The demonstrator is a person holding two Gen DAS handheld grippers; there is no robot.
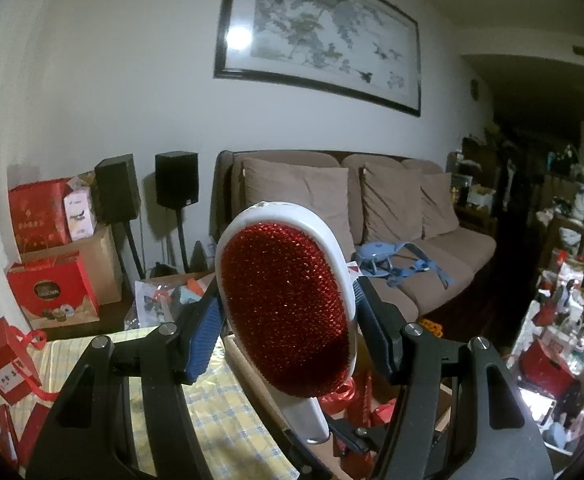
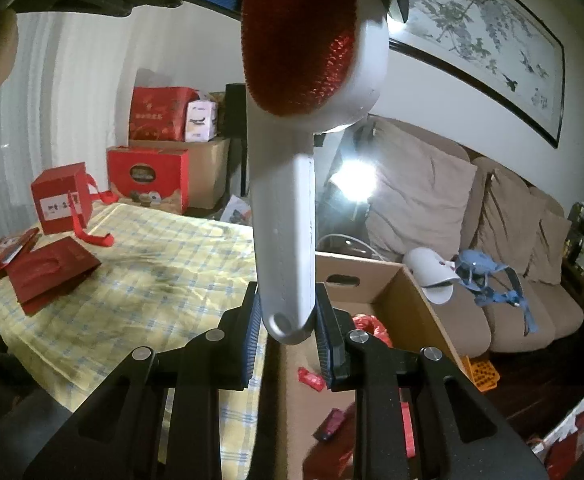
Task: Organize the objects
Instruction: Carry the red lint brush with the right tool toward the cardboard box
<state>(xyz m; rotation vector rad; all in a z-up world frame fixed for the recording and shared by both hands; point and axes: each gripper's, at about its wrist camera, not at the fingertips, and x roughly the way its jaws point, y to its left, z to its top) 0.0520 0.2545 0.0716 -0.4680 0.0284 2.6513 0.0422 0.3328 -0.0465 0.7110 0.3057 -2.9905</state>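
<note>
Brush (image 1: 288,308) hangs in the air, gripped at both ends: the left gripper (image 1: 288,320) has its blue pads pressed on the two white edges of the oval head, jaws about half wide, while the right gripper (image 2: 286,328) pinches the rounded end of the white handle with jaws narrow. The left wrist view shows the red bristle face head-on and only a stub of handle at 6 o'clock; the right wrist view shows the whole handle running up toward 12 o'clock, with the head and the left gripper's blue pad at the top edge. Only the right view looks into the cardboard box (image 2: 420,292), which sits at 4 o'clock from the handle tip, just beside the yellow checked cloth (image 2: 152,264); inside lie red wrapped pieces and crumpled red ribbon, and the rest of its floor is hidden behind the gripper. On the cloth at 9 o'clock stand a red gift box (image 2: 62,198) with ribbon and flat red bags (image 2: 48,274). The left view shows more of the brown sofa (image 1: 432,248), at 3 o'clock from the head, with a blue harness (image 1: 396,262) on its seat, and two black speakers (image 1: 176,184) at 10 o'clock.
</note>
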